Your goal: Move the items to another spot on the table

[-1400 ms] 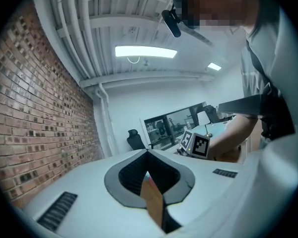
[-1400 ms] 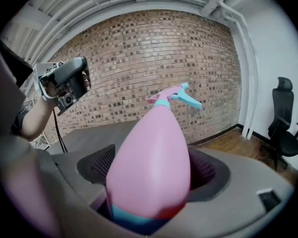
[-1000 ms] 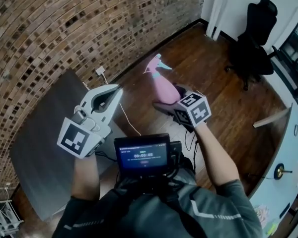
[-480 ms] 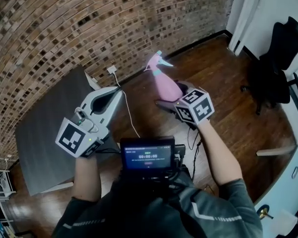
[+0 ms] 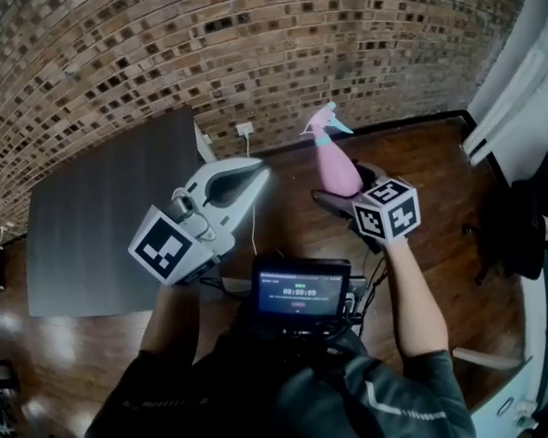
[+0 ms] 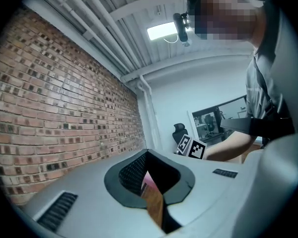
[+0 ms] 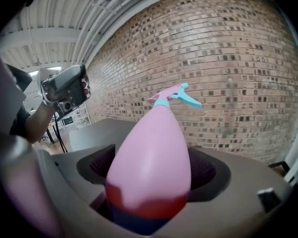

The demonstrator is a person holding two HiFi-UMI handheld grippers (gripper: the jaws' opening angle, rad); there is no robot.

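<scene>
Pink spray bottle [image 5: 334,164] clamped low on its belly by right tongs [image 5: 344,192]; likely light, slick plastic. Left tongs [image 5: 248,173] closed, empty.

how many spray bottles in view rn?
1. The pink plastic spray bottle with teal trigger head is clamped in the right gripper, held in the air. No other shows.

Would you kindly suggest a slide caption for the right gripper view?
Right gripper clamps a pink spray bottle before a brick wall.
</scene>
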